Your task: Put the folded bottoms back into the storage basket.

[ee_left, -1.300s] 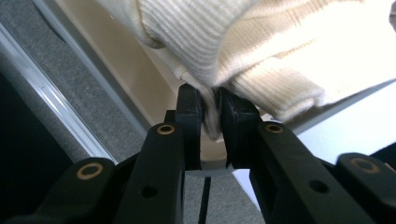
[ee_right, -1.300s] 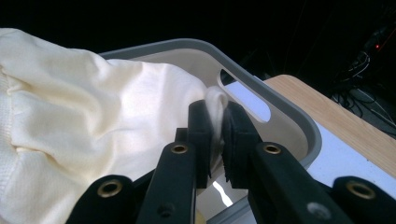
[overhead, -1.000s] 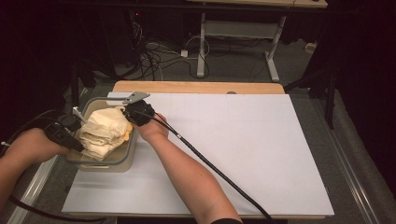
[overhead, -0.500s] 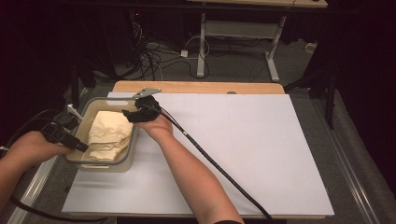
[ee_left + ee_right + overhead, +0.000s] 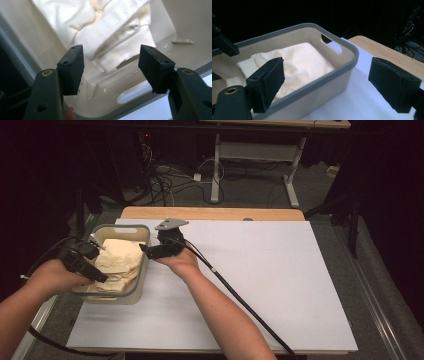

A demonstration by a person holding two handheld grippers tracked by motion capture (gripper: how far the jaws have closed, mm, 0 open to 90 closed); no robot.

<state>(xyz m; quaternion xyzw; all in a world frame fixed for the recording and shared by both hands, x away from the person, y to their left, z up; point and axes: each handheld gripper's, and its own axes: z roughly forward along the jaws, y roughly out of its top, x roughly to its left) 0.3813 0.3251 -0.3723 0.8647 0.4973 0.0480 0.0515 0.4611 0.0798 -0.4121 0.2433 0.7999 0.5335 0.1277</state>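
A: Entry from my remote station. Where's the cloth?

B: I see the cream cloth (image 5: 119,261) bunched inside the grey-rimmed bin (image 5: 141,270), which sits on the white sheet (image 5: 280,285) at the 9 o'clock side of the counter (image 5: 210,213). In the left gripper view the cloth (image 5: 110,32) lies against the bin's floor (image 5: 120,82), beyond the pads.

A: Left tongs?

B: The left tongs (image 5: 98,260) sit at the bin's 9 o'clock rim, tips over the cloth. I note the jaws have just been opening; they stand partly apart, nothing between them, pads (image 5: 72,67) clear of the fabric.

A: Right tongs?

B: The right tongs (image 5: 150,251) hover at the bin's 3 o'clock rim, pointing toward 9 o'clock. Jaws also just opened, now wide and empty. In the right gripper view I see the bin (image 5: 342,62) and cloth (image 5: 299,60) past its pads (image 5: 268,80), with the bin's handle slot (image 5: 331,45) toward 12 o'clock.
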